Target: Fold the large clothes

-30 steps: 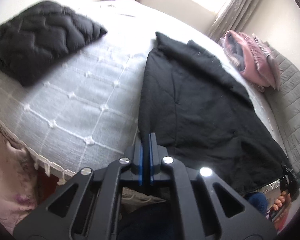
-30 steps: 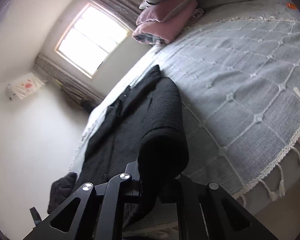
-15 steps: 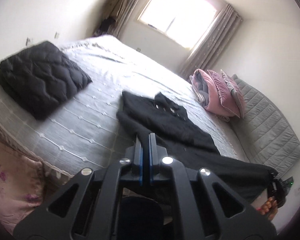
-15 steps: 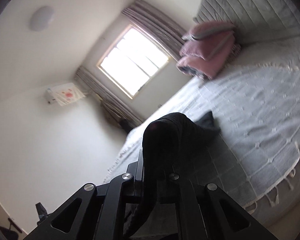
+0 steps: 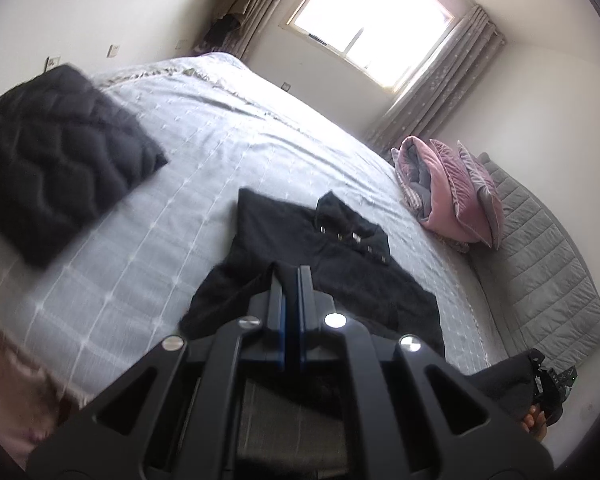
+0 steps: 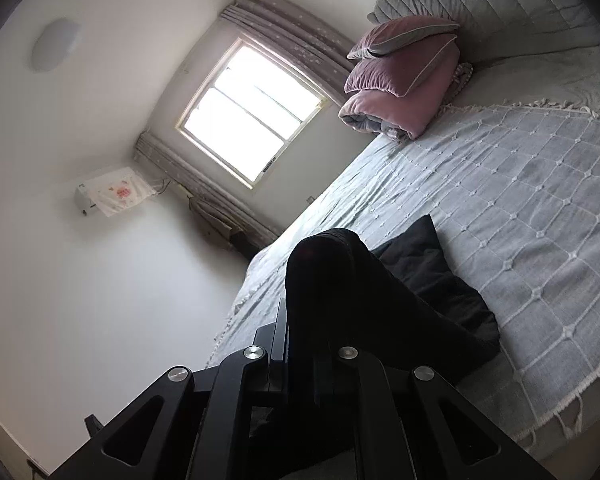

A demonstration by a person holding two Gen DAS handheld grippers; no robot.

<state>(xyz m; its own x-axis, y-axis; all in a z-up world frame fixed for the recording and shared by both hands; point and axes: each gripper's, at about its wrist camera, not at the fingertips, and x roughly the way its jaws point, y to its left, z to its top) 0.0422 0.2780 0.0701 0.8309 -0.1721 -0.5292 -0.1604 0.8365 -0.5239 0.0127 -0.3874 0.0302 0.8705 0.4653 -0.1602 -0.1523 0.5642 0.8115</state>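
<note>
the bed (image 5: 204, 184) is the largest item: a broad flat surface under a pale grey woven cover (image 6: 540, 208) with a raised white grid, small knots at the crossings and a tasselled fringe along the edge. a grey quilted headboard pad (image 5: 540, 264) runs along one side, with a pink velvet bedding stack (image 5: 452, 192) against it. a black quilted jacket (image 5: 56, 160), folded to a puffy square, lies near the far corner. the black garment (image 5: 324, 264), matte, soft and slightly fuzzy with small metal fasteners at the collar, lies spread on the cover directly ahead of the left gripper (image 5: 291, 276), its near hem lifted off the bed. the left gripper is fully closed on that hem. the right gripper (image 6: 296, 320) is closed on another part of the hem, which bunches over its fingers.
</note>
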